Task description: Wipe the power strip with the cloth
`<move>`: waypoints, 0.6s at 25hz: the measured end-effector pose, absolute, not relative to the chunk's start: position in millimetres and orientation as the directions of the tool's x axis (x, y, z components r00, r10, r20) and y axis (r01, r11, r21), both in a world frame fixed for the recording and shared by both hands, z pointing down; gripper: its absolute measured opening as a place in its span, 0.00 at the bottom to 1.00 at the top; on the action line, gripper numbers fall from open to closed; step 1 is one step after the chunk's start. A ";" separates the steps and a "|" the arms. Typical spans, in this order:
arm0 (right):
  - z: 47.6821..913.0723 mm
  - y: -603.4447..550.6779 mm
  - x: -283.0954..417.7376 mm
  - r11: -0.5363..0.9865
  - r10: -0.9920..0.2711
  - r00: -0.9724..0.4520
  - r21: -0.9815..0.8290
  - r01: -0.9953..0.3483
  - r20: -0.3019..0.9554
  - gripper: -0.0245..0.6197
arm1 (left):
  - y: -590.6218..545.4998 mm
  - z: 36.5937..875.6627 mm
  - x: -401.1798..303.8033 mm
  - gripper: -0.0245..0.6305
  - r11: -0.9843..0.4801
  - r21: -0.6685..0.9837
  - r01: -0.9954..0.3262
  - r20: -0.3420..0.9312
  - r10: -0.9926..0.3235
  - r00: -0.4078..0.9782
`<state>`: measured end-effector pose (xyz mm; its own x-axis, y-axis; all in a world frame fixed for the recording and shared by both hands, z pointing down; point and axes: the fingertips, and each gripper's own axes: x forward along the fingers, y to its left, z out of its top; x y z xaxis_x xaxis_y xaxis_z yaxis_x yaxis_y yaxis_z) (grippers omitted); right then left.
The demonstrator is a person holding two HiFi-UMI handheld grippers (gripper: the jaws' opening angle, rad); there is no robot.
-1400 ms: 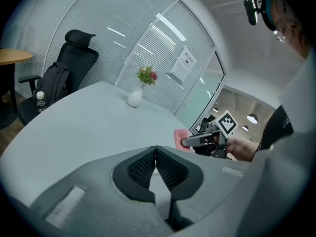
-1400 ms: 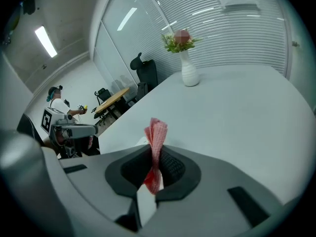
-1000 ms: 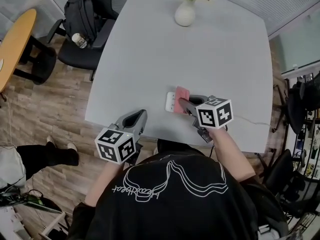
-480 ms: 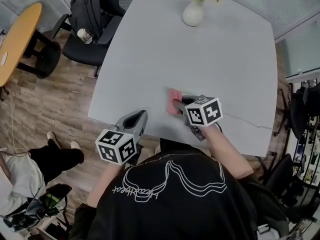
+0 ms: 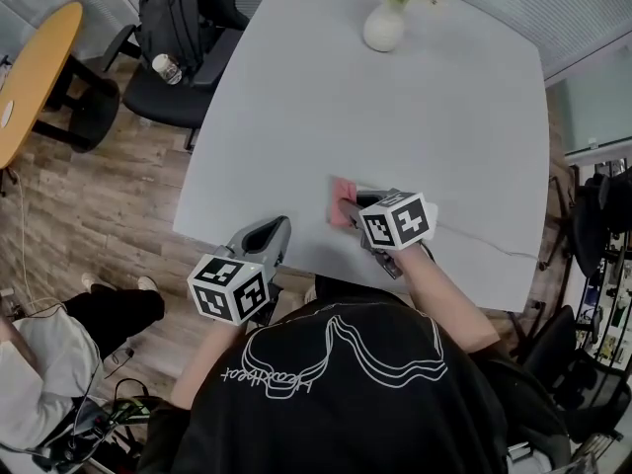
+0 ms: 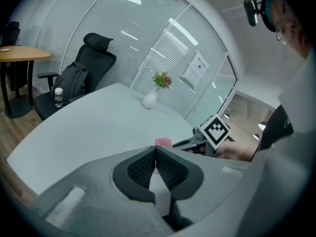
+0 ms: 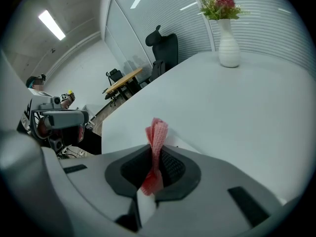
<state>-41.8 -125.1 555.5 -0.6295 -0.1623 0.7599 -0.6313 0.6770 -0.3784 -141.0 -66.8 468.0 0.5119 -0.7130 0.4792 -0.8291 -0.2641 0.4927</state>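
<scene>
Your left hand-held gripper [image 5: 269, 233] hangs at the near edge of the surface [image 5: 296, 117], clenched on nothing. To its right, your right hand-held gripper [image 5: 348, 207] grasps the pink cloth [image 5: 342, 201] and presses it on the power strip [image 7: 175, 141]. The strip's long axis runs left-right, and its cable [image 5: 484, 243] trails right. A second ago the strip's left end showed white; the cloth now covers it. The vase [image 5: 384, 26] stands well apart at the back.
</scene>
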 end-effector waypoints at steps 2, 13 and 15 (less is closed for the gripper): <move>555.6 -126.2 -41.8 0.677 -0.161 -0.629 -0.379 -0.631 0.761 0.10 | -68.0 468.6 -140.2 0.06 -0.266 0.494 -0.828 0.480 -0.711 0.514; 557.3 -125.2 -32.5 0.671 -0.156 -0.620 -0.378 -0.638 0.769 0.11 | -70.6 467.3 -137.4 0.06 -0.278 0.490 -0.826 0.485 -0.700 0.524; 557.5 -125.5 -27.7 0.668 -0.163 -0.616 -0.373 -0.644 0.771 0.11 | -70.7 466.9 -135.5 0.06 -0.285 0.489 -0.824 0.484 -0.698 0.528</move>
